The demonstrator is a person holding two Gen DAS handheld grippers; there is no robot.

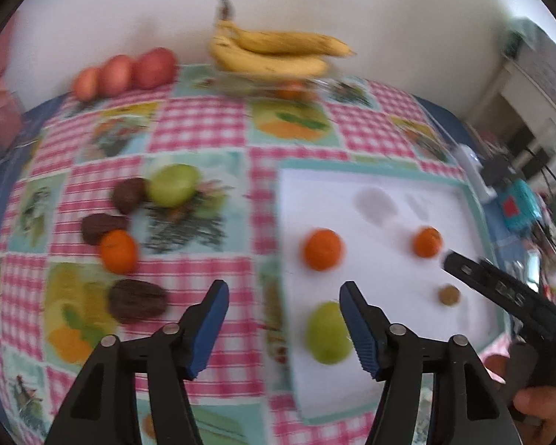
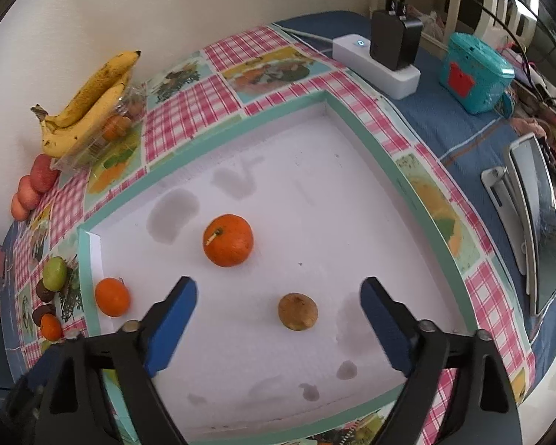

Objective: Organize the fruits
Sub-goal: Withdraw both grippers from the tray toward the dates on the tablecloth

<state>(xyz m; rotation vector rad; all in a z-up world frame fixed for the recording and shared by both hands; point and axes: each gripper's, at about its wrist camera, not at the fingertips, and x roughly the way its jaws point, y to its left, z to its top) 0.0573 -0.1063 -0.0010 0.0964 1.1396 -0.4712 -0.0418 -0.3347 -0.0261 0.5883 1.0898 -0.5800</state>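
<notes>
The left tool (image 1: 283, 293) hangs with its blue-padded fingers apart and nothing between them, at the bottom centre of the left wrist view, straddling the left edge of the white tray (image 1: 389, 367). Just beside its right finger, in the lower middle of the frame, a green fruit (image 1: 328, 333) lies on the tray. Above it sits an orange (image 1: 322, 249), further right a second orange (image 1: 427, 241), and below that a small brown fruit (image 1: 449, 295).

The right tool (image 2: 278, 285) is likewise spread wide and empty, low in the right wrist view above the tray; the brown fruit (image 2: 297, 311) lies between its fingers, touching neither.

Left of the tray, on the checked cloth of the surface (image 1: 204, 126), a loose cluster lies in the middle left of the frame: another green fruit (image 1: 172, 184), three dark brown fruits (image 1: 137, 301), and an orange among them (image 1: 118, 251). At the upper centre, bananas (image 1: 274, 52) rest on a clear container, with three red apples (image 1: 126, 72) at upper left against the wall.
</notes>
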